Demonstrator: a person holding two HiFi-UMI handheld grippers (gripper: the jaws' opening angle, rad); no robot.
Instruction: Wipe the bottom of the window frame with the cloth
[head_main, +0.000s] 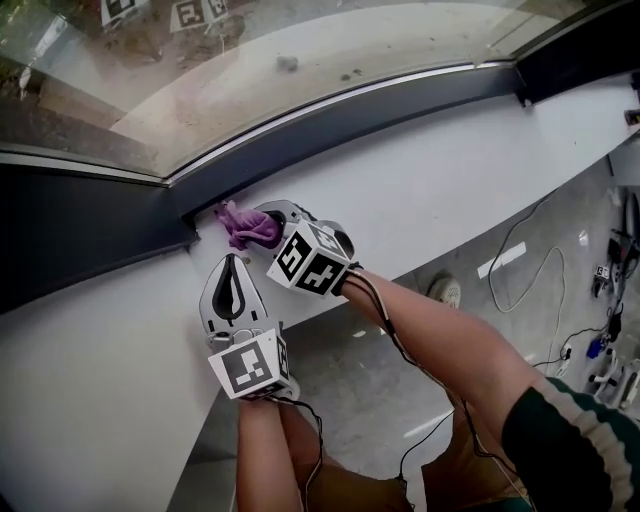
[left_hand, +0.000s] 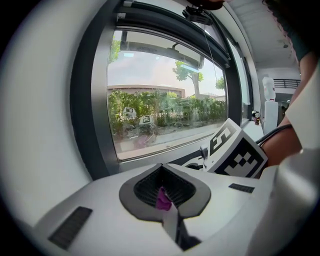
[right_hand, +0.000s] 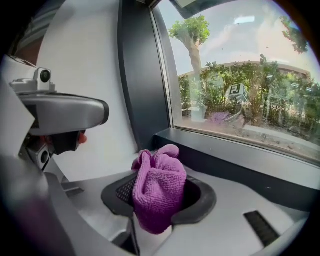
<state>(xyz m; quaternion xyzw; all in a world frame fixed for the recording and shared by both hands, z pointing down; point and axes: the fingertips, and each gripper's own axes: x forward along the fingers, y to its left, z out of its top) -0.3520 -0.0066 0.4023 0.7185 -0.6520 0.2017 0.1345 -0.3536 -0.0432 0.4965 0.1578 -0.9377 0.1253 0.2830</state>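
A bunched purple cloth (head_main: 243, 228) (right_hand: 160, 187) is clamped in my right gripper (head_main: 262, 230) (right_hand: 156, 202), which is shut on it. The cloth lies on the white sill (head_main: 450, 190), right against the corner where the dark bottom window frame (head_main: 400, 100) (right_hand: 240, 160) meets the dark side frame (head_main: 80, 235). My left gripper (head_main: 232, 264) (left_hand: 167, 207) sits just behind the cloth on the sill with its jaws together. A small purple speck (left_hand: 163, 199) shows in the pocket between them; I cannot tell whether it is held.
The sill's front edge runs diagonally below both grippers, with grey floor beneath it. Cables (head_main: 520, 265) and small equipment (head_main: 612, 290) lie on the floor at the right. The person's forearms trail back from the grippers. Glass fills the top of the head view.
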